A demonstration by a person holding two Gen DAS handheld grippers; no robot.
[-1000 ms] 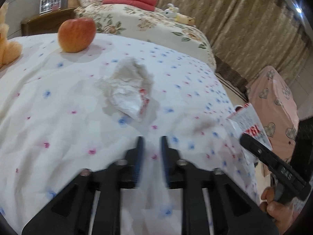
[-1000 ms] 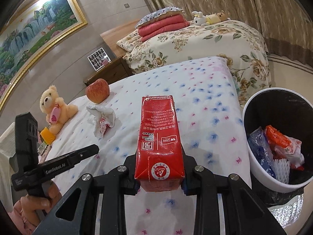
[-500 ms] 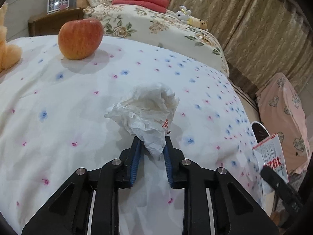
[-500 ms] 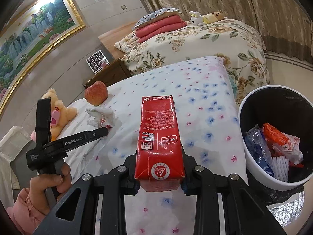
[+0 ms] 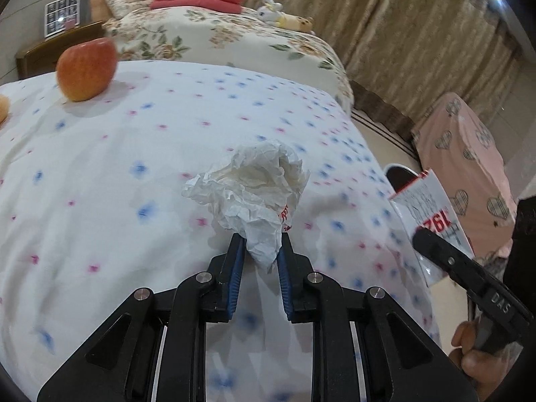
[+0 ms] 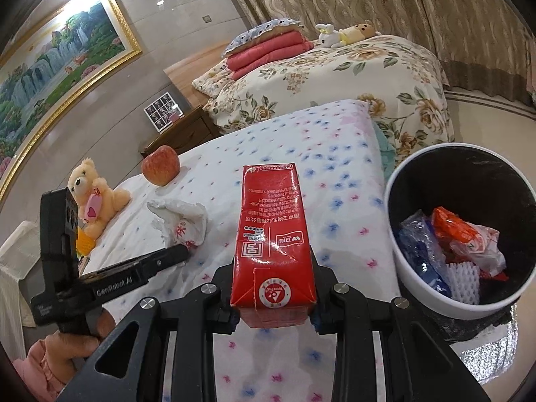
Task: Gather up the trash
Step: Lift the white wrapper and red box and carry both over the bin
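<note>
My left gripper [image 5: 260, 244] is shut on a crumpled white paper wrapper [image 5: 254, 187] and holds it just above the flowered bedsheet [image 5: 100, 174]. The wrapper also shows in the right wrist view [image 6: 182, 221], at the tip of the left gripper [image 6: 181, 253]. My right gripper [image 6: 273, 264] is shut on a red milk carton [image 6: 271, 234], held over the bed's edge. The carton shows at the right of the left wrist view [image 5: 432, 214]. A white trash bin [image 6: 422, 278] with a black liner stands on the floor to the right, holding several wrappers.
A red apple [image 5: 85, 68] and a teddy bear [image 6: 92, 201] sit on the bed farther back. A second bed with a floral cover [image 6: 351, 77] lies beyond. A pink heart-print cover [image 5: 469, 157] stands near the curtains.
My left gripper reached the wrapper, closed on it and has lifted it off the sheet toward the right. The right gripper holds the carton much as before.
</note>
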